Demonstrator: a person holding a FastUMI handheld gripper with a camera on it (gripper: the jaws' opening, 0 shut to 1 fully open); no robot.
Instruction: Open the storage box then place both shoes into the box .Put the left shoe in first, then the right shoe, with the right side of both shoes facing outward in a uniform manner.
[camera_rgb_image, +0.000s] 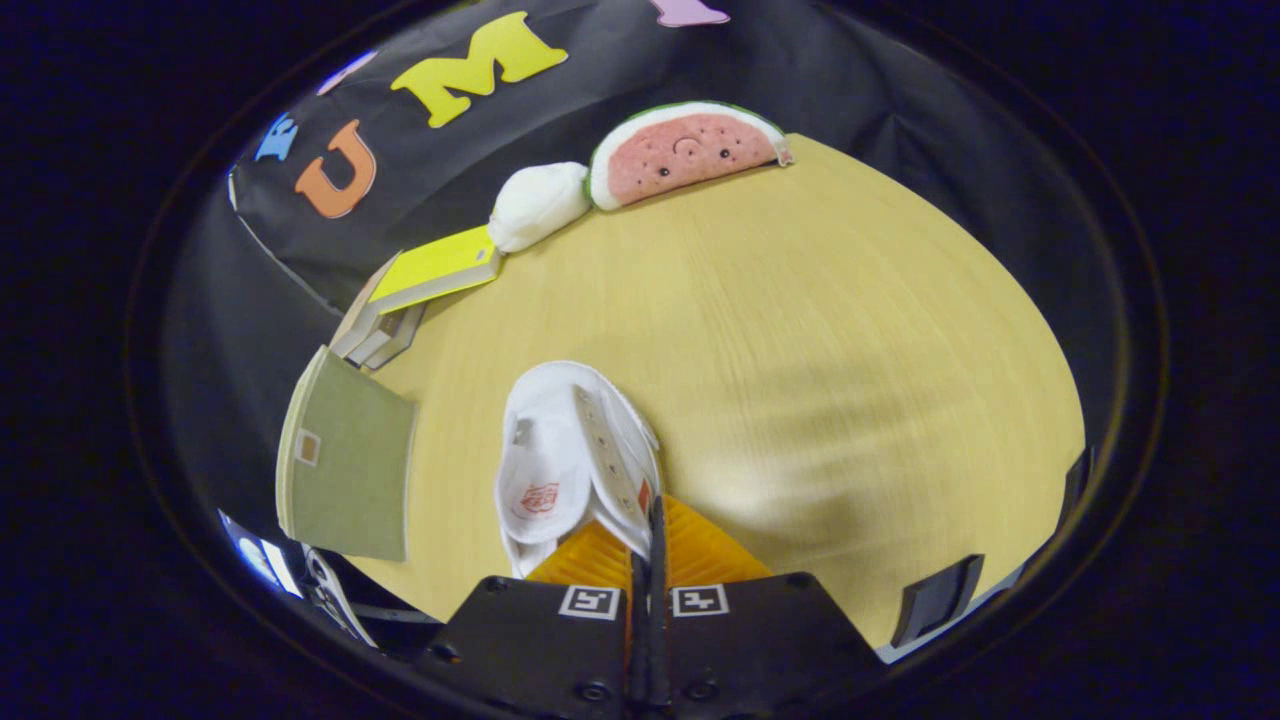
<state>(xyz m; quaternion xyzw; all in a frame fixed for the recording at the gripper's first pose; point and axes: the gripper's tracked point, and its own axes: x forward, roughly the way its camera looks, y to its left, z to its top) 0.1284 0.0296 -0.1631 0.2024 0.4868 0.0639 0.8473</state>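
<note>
The gripper (652, 530) has its fingers pressed nearly together, clamped on the white shoe's (560, 460) side wall above the table (800, 350).

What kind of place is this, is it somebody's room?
Probably a staged booth, not a real room: a wooden table against black cloth, with a watermelon plush and books. The gripper is shut on a white shoe.

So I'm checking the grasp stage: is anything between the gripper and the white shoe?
No. The gripper has its fingers nearly closed on the side edge of the white shoe, holding it over the wooden table. Nothing sits between them.
</note>
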